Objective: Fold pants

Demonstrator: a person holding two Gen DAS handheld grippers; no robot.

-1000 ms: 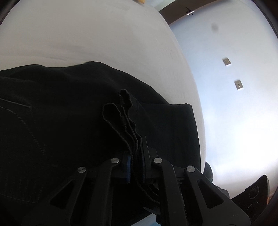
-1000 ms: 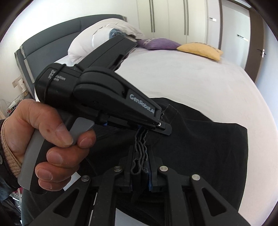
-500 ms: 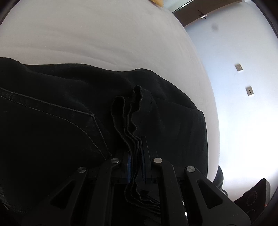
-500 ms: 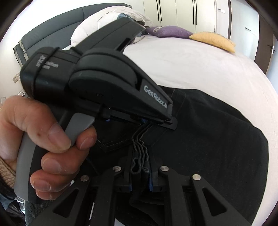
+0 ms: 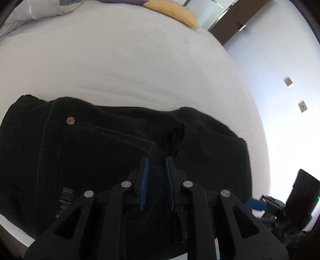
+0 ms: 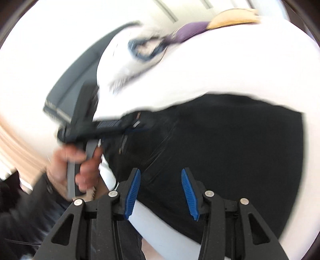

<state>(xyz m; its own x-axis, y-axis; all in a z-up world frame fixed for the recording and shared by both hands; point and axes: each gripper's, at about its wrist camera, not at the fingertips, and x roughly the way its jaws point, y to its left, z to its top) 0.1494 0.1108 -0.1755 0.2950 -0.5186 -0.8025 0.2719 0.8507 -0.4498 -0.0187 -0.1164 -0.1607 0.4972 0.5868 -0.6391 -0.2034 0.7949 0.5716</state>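
Black pants [image 5: 100, 156] lie folded on the white bed [image 5: 120, 60], a copper rivet [image 5: 70, 120] showing near the left end. My left gripper [image 5: 157, 161] hovers over the fabric; its jaws are opening and stand slightly apart, with nothing pinched between the blue pads [image 5: 144, 184]. The right wrist view is motion-blurred. There my right gripper [image 6: 160, 171] is over the near edge of the pants [image 6: 230, 150], its jaws opening wide with no cloth between them. A hand [image 6: 80, 160] holds the left gripper [image 6: 112, 126] at the pants' left end.
A yellow cushion [image 5: 176, 14], a purple cushion [image 6: 188, 30] and a white pillow [image 6: 144, 50] lie at the head of the bed by the grey headboard [image 6: 76, 80]. A brown door [image 5: 236, 26] and wall sockets [image 5: 288, 81] are to the right.
Both grippers let go of the bunched layered edge they were pinching and drew back. The pants now lie flat on the bed. The right view swung and blurred.
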